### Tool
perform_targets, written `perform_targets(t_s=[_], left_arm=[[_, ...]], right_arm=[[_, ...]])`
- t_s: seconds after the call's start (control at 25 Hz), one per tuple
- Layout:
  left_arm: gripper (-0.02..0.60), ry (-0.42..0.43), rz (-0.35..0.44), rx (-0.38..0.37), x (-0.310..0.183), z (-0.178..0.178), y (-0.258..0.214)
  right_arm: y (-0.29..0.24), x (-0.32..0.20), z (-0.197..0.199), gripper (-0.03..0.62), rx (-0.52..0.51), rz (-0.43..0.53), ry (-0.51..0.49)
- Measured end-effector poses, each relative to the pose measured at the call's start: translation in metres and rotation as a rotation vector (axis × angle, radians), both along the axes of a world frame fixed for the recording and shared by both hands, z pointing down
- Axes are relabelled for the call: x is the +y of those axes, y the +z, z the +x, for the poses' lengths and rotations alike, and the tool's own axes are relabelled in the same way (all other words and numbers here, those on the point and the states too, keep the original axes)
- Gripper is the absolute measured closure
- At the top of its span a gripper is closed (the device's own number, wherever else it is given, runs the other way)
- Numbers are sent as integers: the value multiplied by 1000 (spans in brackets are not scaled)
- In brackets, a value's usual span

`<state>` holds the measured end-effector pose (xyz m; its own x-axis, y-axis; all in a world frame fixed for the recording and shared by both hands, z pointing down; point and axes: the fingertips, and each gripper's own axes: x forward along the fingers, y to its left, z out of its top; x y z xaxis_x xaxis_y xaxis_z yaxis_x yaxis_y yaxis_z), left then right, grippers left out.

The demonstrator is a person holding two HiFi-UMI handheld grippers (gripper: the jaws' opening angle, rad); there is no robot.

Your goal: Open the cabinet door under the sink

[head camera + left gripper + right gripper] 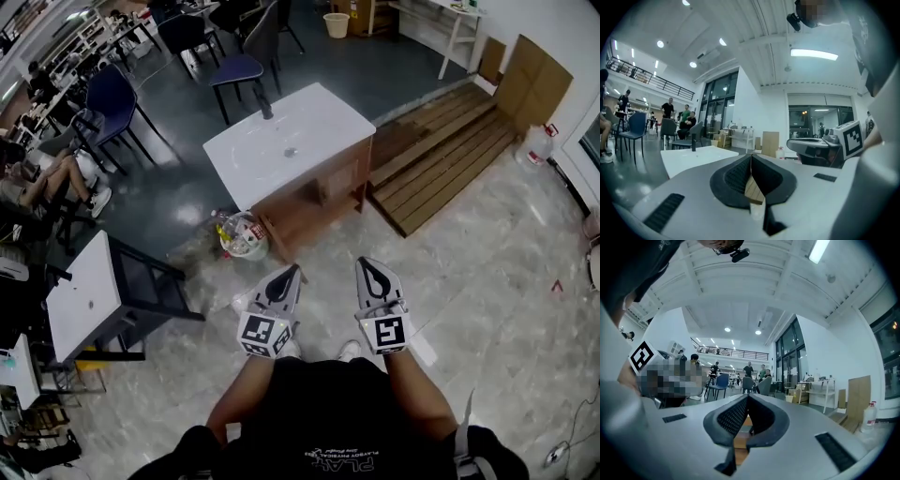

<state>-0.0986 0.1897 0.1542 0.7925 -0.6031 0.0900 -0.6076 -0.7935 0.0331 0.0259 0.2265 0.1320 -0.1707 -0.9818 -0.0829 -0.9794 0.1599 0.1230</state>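
Head view, lower centre: left hand-held gripper point(284, 277) and right hand-held gripper point(373, 272) side by side, tips aimed up-frame toward the sink cabinet point(314, 192) and well apart from it. Both sets of jaws are pressed together, with nothing between them. Cabinet sits at upper centre, a wood body under a white sink top point(281, 141). A clear tub point(243, 235) stands just beside its lower-left corner.
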Motion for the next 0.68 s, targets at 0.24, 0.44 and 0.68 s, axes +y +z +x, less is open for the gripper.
perform_targets(t_s=[0.24,0.44,0.68], left_arm=[[558,-12,12,2,3,4,-4],[558,-19,23,12,3,10,-12],[558,-25,28,6,-2,13,-7]], right_arm=[[-11,3,3,571,3,31,-7],[-16,1,3,571,18,35,-7],[-17,-6,1,571,29,62,-23]])
